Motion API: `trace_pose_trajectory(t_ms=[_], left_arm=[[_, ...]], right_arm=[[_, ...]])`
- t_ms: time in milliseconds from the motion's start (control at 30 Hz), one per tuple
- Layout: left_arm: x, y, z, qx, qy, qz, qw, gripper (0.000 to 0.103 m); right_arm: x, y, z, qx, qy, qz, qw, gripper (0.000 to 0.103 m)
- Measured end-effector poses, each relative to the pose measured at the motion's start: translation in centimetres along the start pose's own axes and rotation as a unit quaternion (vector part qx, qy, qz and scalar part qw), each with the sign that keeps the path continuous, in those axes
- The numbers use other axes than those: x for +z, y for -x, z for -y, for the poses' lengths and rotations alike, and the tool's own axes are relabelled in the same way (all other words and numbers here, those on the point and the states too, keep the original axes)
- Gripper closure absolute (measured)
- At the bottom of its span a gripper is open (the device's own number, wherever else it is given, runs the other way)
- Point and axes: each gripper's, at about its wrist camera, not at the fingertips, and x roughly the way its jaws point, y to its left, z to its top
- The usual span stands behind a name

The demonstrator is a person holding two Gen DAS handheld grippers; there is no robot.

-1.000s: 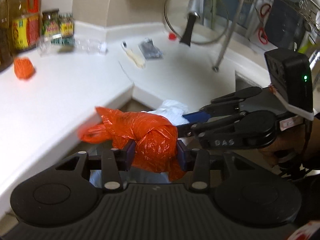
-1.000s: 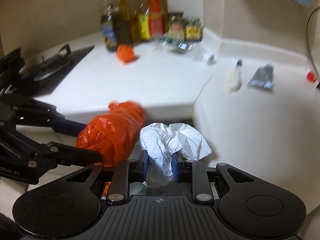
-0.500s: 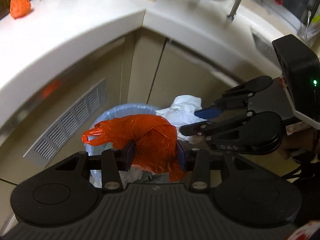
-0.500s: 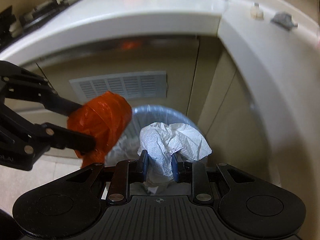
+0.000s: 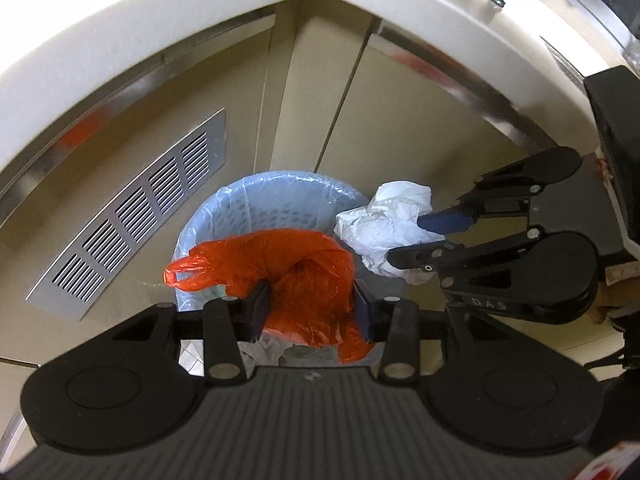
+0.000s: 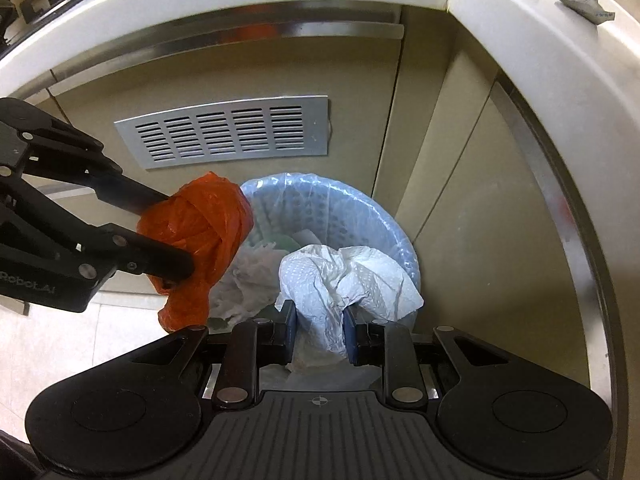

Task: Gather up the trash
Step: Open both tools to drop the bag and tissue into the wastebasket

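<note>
Hovering above the blue-lined waste basket (image 6: pixel 394 236), the left gripper (image 5: pixel 310 306) clenched a knotted orange plastic bag (image 5: pixel 304 268) over its near-left rim, while the right gripper (image 6: pixel 319 334) pinched a crumpled white paper towel (image 6: pixel 352 280) directly above its opening, nearer the middle.
</note>
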Motion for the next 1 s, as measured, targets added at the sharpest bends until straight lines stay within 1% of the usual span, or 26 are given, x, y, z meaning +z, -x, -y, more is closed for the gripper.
trace_pose_trajectory(t_ms=[233, 400, 733, 867, 1000], left_arm=[[0.7, -2.0, 0.2, 0.019, 0.023, -0.034, 0.9990, 0.064], [1.4, -2.5, 0.5, 0.027, 0.032, -0.044, 0.9981, 0.064], [2.0, -2.2, 0.4, 0.026, 0.027, -0.052, 0.9979, 0.064], [2.0, -2.6, 0.3, 0.026, 0.016, -0.059, 0.9978, 0.064], [2.1, -4.0, 0.4, 0.025, -0.003, -0.074, 0.9970, 0.064]], right_arm=[[0.2, -1.8, -0.1, -0.005, -0.007, -0.016, 1.000, 0.078], [0.3, -2.9, 0.0, -0.002, -0.008, -0.024, 1.000, 0.078], [0.5, -4.3, 0.1, -0.004, -0.010, -0.033, 0.999, 0.078], [0.6, -5.3, 0.1, -0.001, -0.010, -0.036, 0.999, 0.078], [0.6, -6.8, 0.2, 0.001, -0.002, -0.039, 0.999, 0.078]])
